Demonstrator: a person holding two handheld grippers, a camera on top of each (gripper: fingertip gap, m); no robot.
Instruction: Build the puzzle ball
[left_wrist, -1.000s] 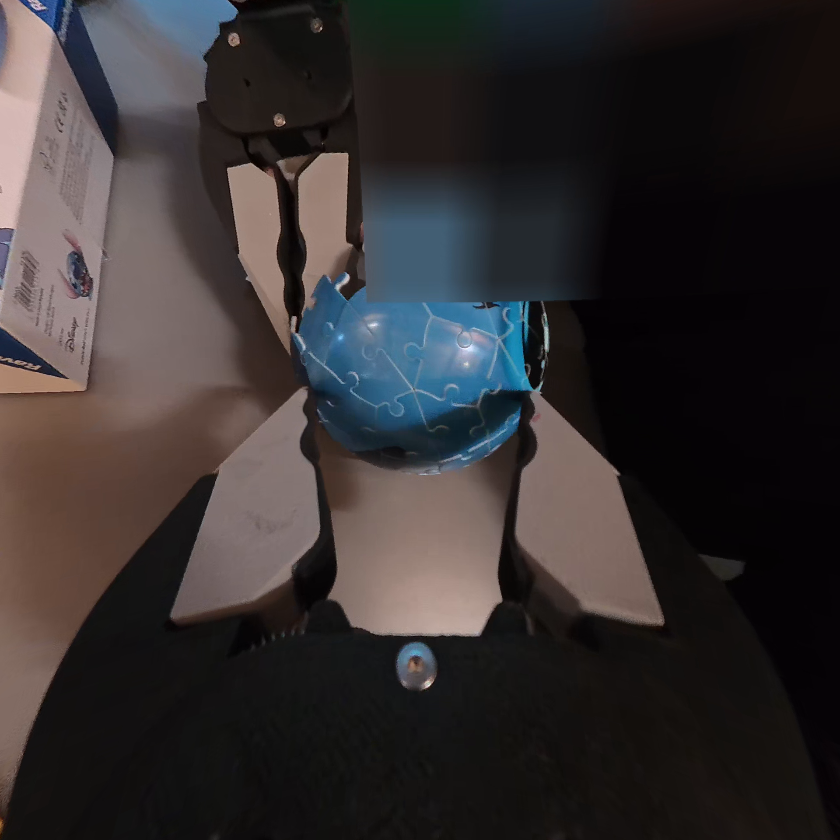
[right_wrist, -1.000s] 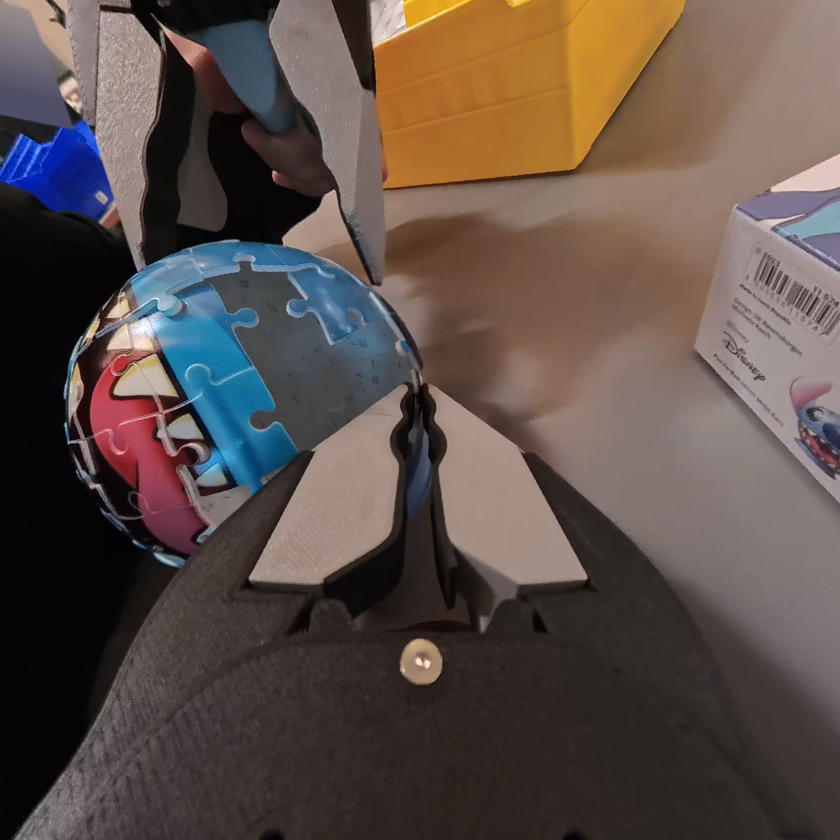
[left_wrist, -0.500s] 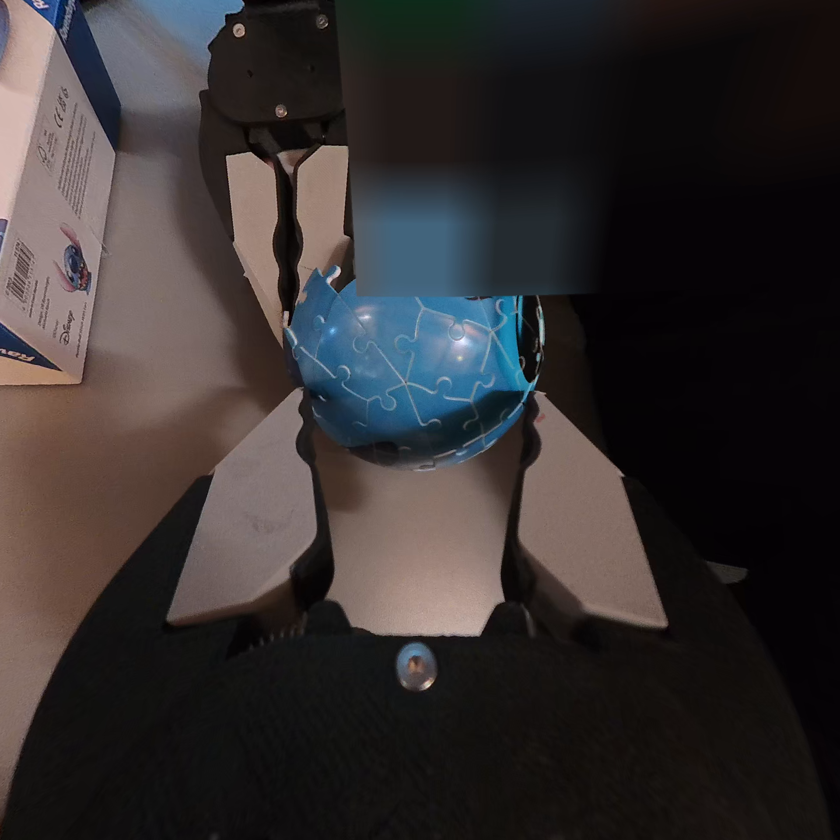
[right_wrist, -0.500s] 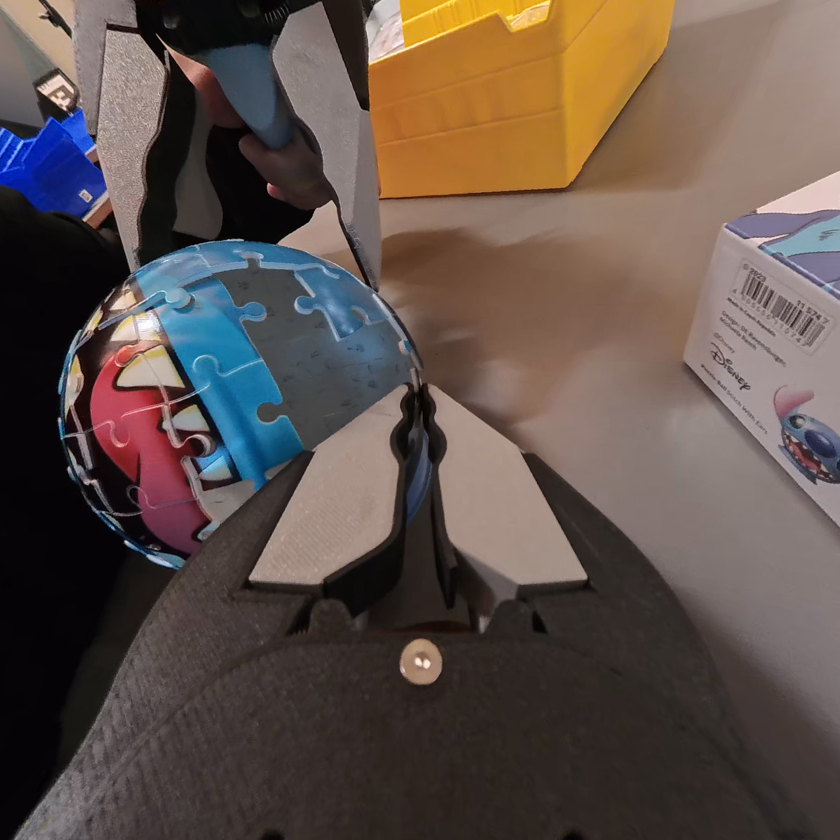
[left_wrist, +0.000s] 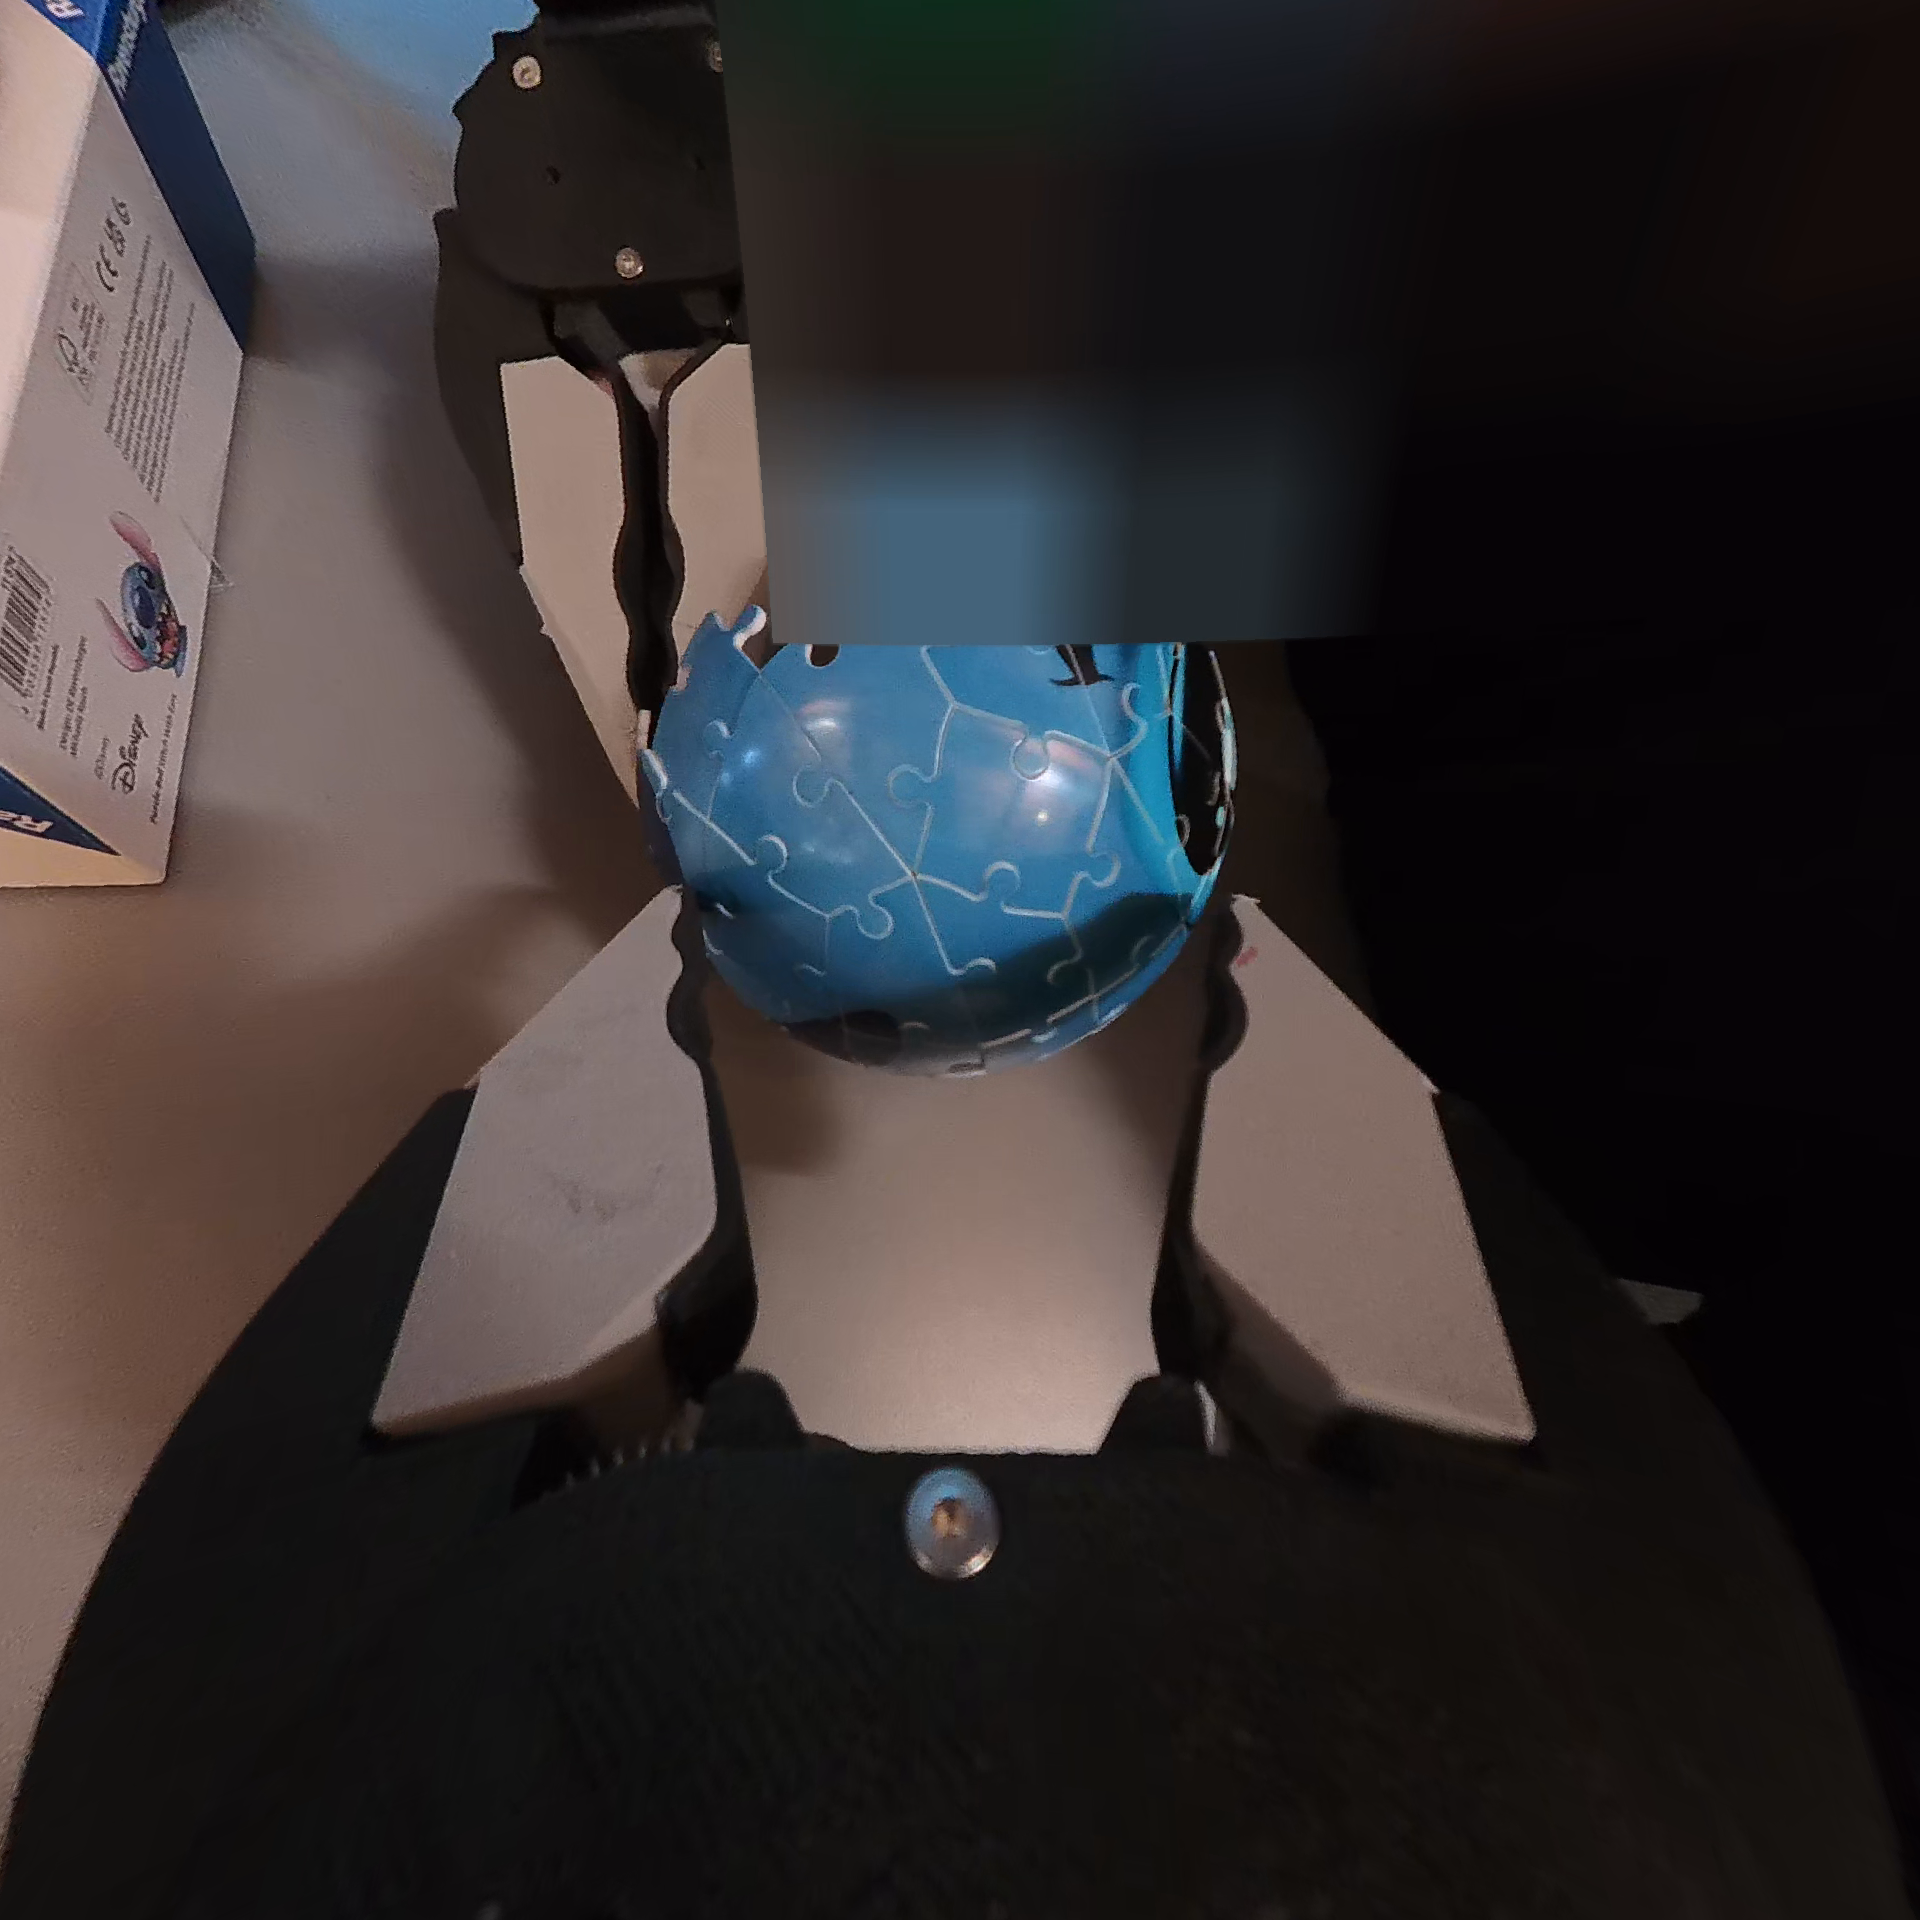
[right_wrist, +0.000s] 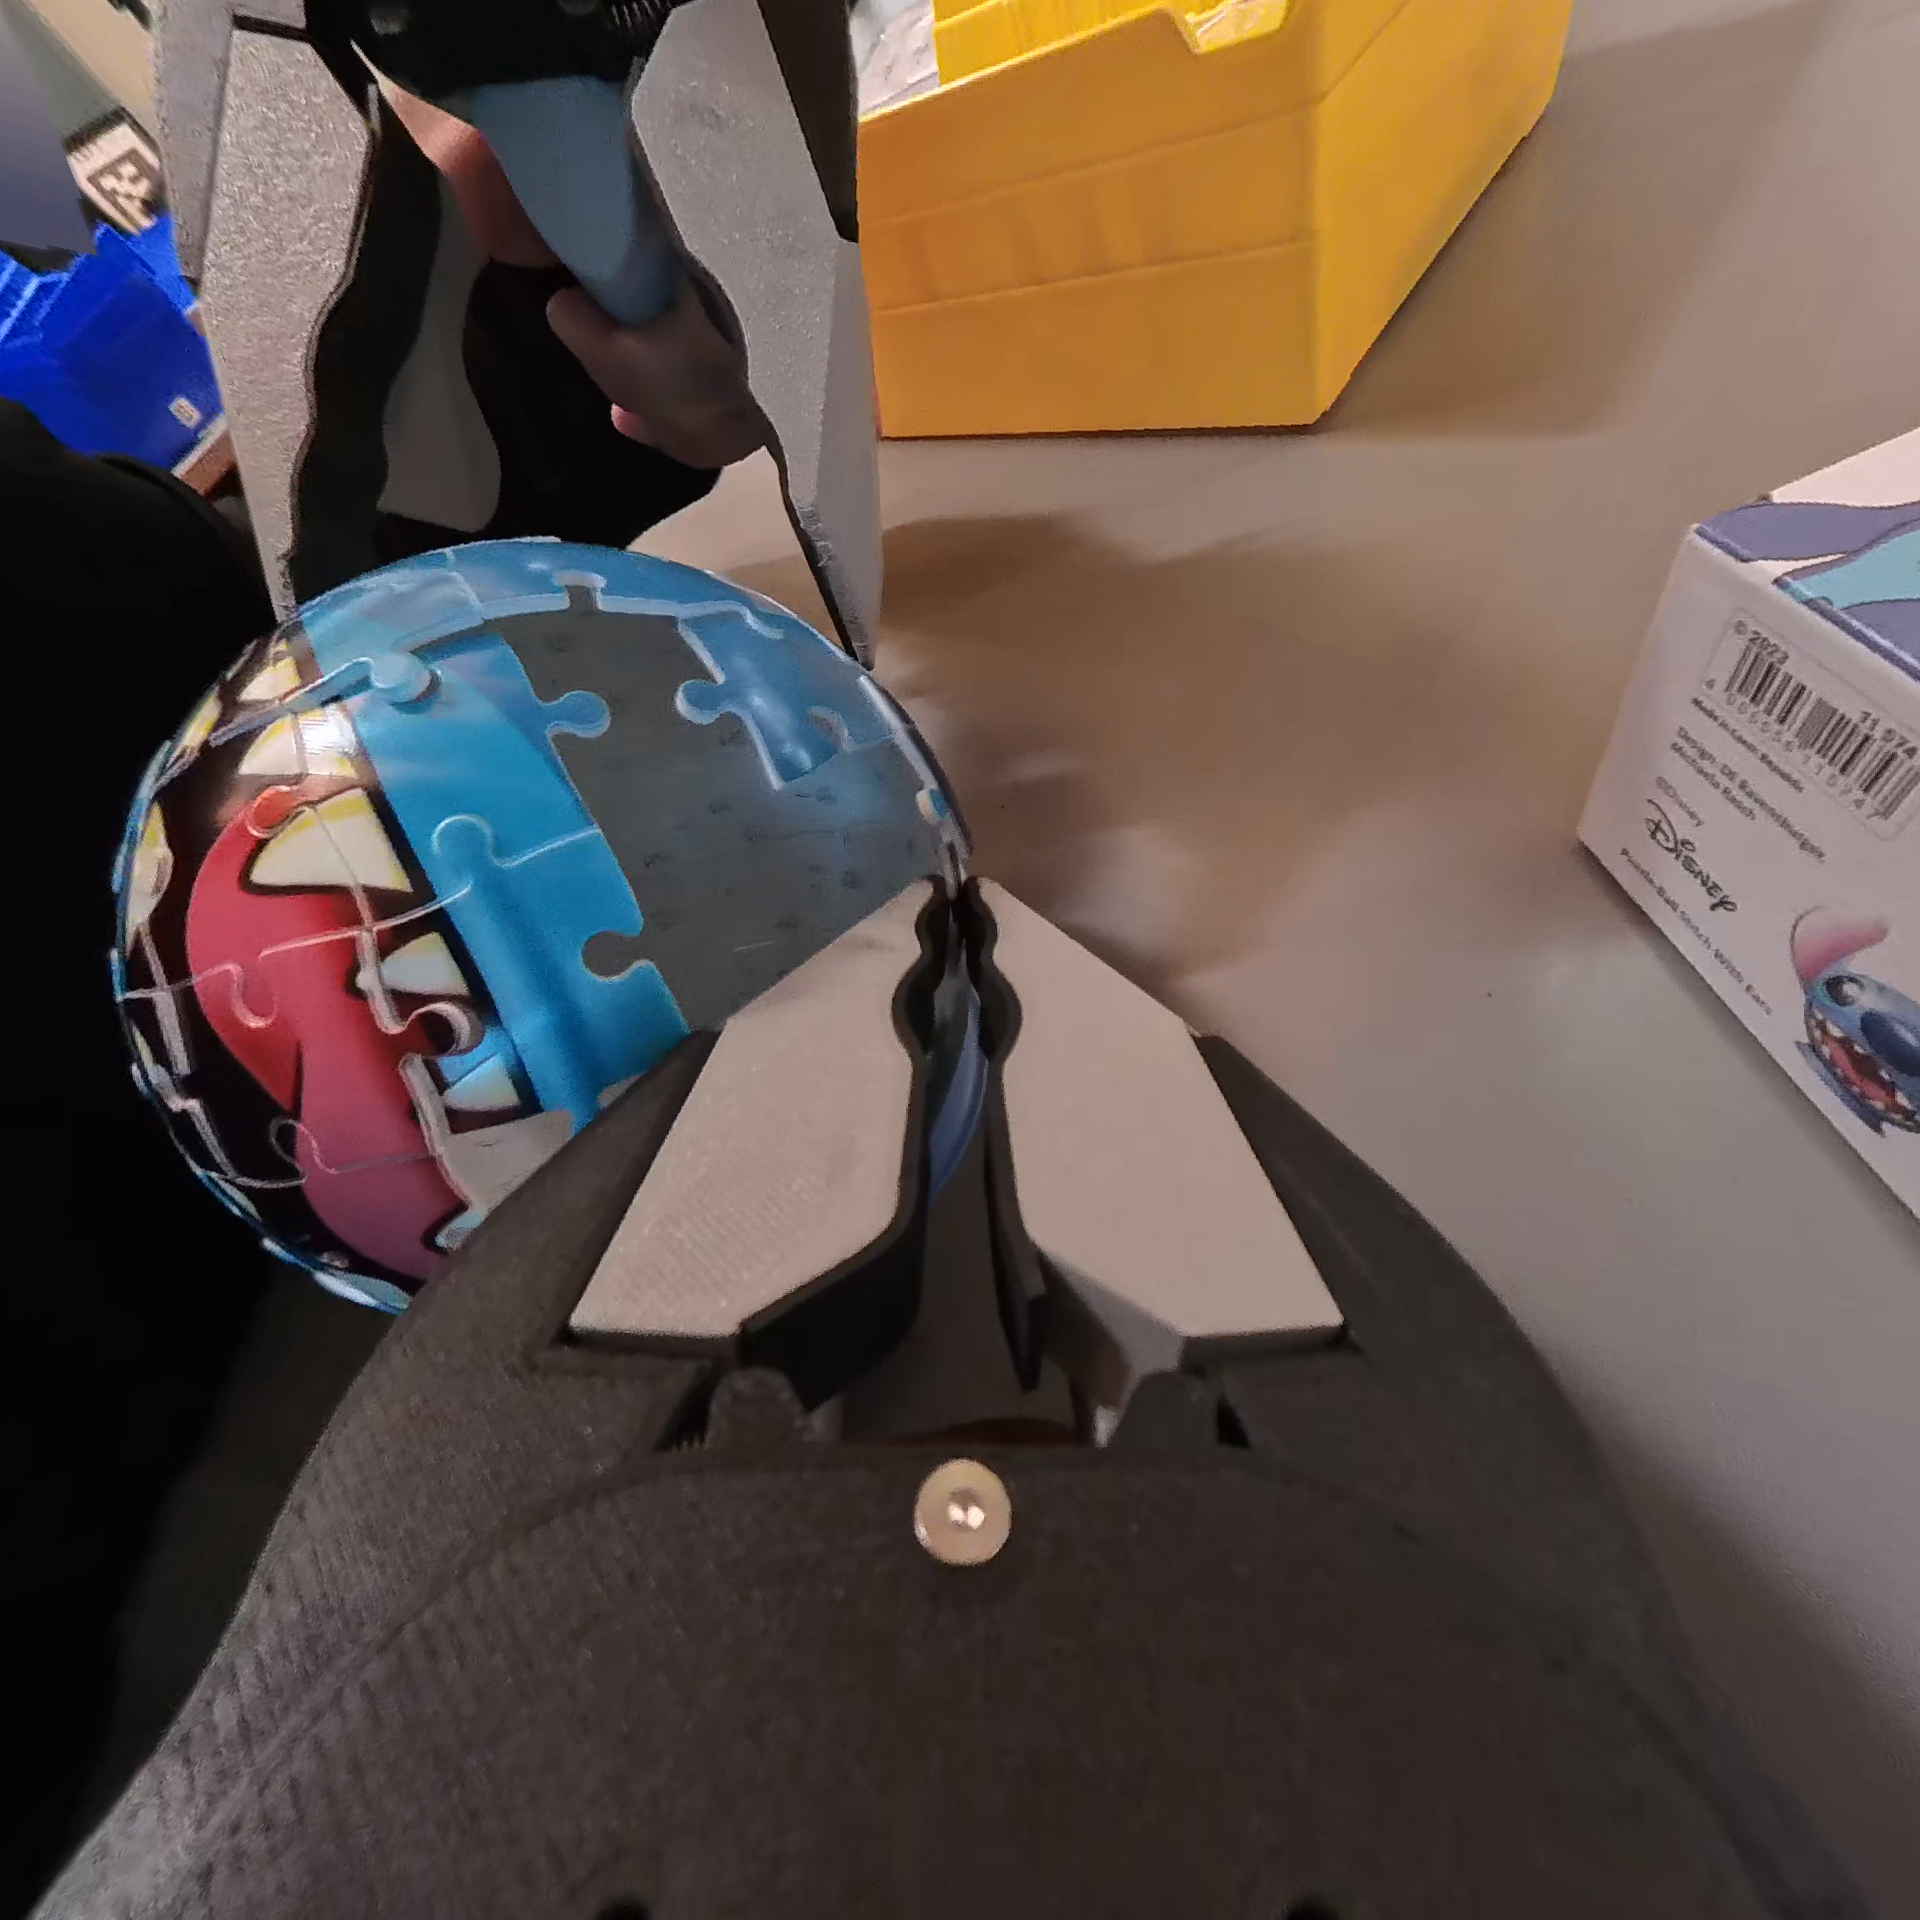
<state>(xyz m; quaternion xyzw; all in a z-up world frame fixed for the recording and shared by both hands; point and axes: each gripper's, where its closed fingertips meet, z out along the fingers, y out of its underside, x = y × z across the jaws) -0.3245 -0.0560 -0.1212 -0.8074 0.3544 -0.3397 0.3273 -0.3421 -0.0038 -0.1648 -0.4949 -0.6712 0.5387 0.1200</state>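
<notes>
The box (left_wrist: 94, 499) lies at the far left on the table (left_wrist: 343, 987), well apart from the work. Right of it, in the left wrist view, the left gripper (left_wrist: 951, 914) is spread wide, its two fingers touching the flanks of the ball (left_wrist: 935, 842), which hangs clear above the table. Beyond the ball, the right gripper (left_wrist: 649, 665) is pressed nearly together on a thin blue piece (left_wrist: 717, 665) at the ball's jagged open rim.

In the right wrist view the ball (right_wrist: 499, 894) sits at the left, held between the left gripper's grey fingers (right_wrist: 821, 395) from above. It is an unfinished shell: printed pieces cover one side, and a gap shows the grey inside. The right gripper (right_wrist: 961, 904) pinches the piece at the edge of that gap. A yellow bin (right_wrist: 1195, 229) stands behind, and the box (right_wrist: 1766, 831) is at the right.

The ball looks light, hollow and glossy, so likely slippery under flat pads. Its curved plastic pieces are stiff, but the joints near the open rim probably give way if squeezed. The safest hold seems to be across the widest finished part, as the left gripper has it, with gentle pressure. The piece is best held by its edge, leaving its tabs free to snap in.
</notes>
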